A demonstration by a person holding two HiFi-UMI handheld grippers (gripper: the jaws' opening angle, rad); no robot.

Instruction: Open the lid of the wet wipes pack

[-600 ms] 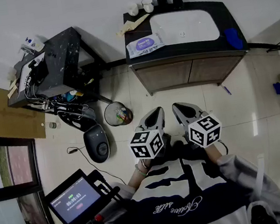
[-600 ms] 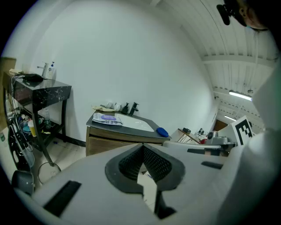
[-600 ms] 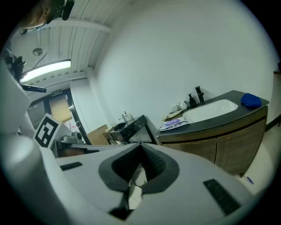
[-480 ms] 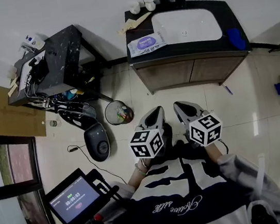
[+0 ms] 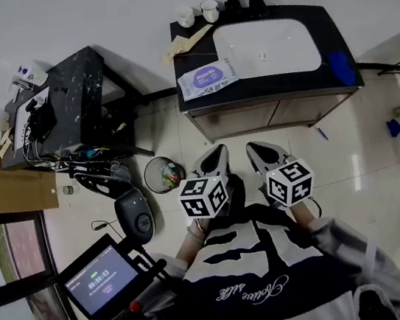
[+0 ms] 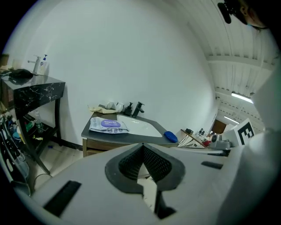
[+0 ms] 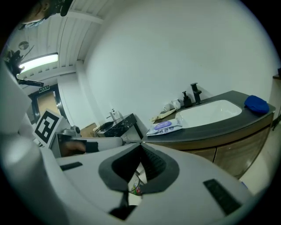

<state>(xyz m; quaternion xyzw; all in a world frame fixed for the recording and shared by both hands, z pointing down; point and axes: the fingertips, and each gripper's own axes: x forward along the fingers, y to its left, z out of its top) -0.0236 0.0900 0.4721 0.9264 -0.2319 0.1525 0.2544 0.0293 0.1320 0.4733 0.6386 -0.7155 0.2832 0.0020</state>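
The flat white wet wipes pack (image 5: 207,78) with the purple oval label is lying on the left end of the dark-topped desk (image 5: 263,86), in the upper middle of the head view, just beside the white oval sink basin (image 5: 265,47) and near the desk's front edge. Its lid is judged to be sitting at the purple label; no view is showing it raised.

The left claw (image 5: 214,158) and the right claw (image 5: 258,151) are hanging side by side at the centre of the frame, over the tiled floor and well apart from the pack. In each gripper view the ribbed pads are pressing together at their tips, with nothing between them.

Hazards from this position:

1. Claws pressed together on arrival. If either is reaching the pack without spreading first, it is likely to be pushing the pack instead of gripping the lid tab.
2. Sliding. The pack looks soft and light and is lying near the front edge; an unbraced push is likely to be sending it toward the basin or off the desk.
3. Lifting. If one claw is pulling the lid while the other is not holding the pack down, the whole pack is likely to be rising with it.
4. Tab position. The lid's opening edge is too small to tell from here.
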